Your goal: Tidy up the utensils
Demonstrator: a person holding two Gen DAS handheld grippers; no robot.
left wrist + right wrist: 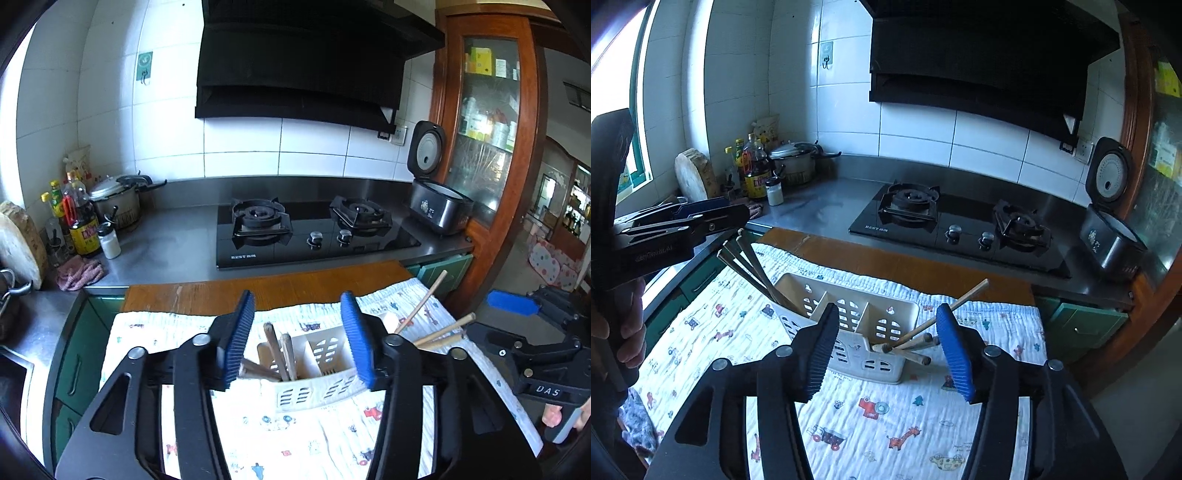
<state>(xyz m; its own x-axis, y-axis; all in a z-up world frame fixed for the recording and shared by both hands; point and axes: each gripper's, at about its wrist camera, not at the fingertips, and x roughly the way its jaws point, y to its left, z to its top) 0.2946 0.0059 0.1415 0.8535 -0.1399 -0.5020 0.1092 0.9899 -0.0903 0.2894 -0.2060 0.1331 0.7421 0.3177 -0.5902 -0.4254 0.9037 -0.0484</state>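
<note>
A white slotted utensil caddy (pixel 314 384) (pixel 857 325) with three compartments stands on a patterned cloth (pixel 295 435) (pixel 886 413). Wooden chopsticks (pixel 282 354) (pixel 753 269) stand in its left compartment. More chopsticks (pixel 432 325) (pixel 923 341) lean out of its right compartment. My left gripper (pixel 299 332) is open and empty, just in front of and above the caddy. My right gripper (pixel 886 339) is open and empty, straddling the right-compartment chopsticks without touching them. The left gripper also shows at the left of the right wrist view (pixel 713 218).
A wooden board (pixel 266 288) lies under the cloth. Behind it is a steel counter with a gas hob (pixel 314 232) (pixel 960 229), an open rice cooker (pixel 439 206) (pixel 1108 236), bottles (pixel 81 221) (pixel 753 170), a pot (pixel 118 203) and a pink rag (pixel 79 275).
</note>
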